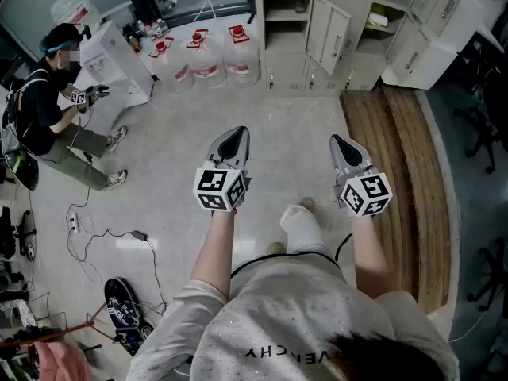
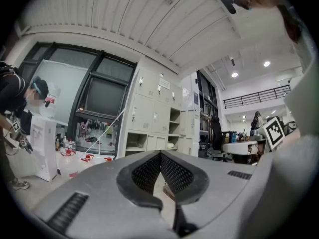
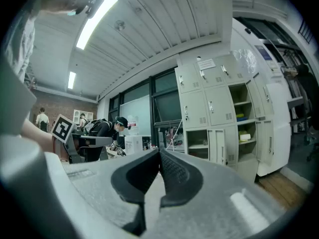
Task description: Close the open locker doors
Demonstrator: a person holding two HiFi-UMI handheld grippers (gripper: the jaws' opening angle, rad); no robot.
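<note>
The grey lockers (image 1: 341, 30) stand against the far wall, a few steps ahead of me. One door (image 1: 329, 34) hangs open in the middle, more doors (image 1: 432, 46) stand open at the right, and several shelves show. My left gripper (image 1: 236, 136) and right gripper (image 1: 343, 143) are held level side by side over the floor, far from the lockers. In the left gripper view the jaws (image 2: 160, 154) meet at the tips with nothing between them and the lockers (image 2: 154, 113) lie ahead. The right gripper (image 3: 159, 152) is shut and empty too, facing the lockers (image 3: 219, 108) and an open door (image 3: 219, 146).
A person (image 1: 48, 109) crouches at the left beside a white machine (image 1: 111, 54). Water bottles (image 1: 206, 54) stand left of the lockers. Cables (image 1: 103, 236) lie on the floor at the left. Wooden flooring (image 1: 397, 173) runs along the right, with office chairs (image 1: 484, 125) beyond.
</note>
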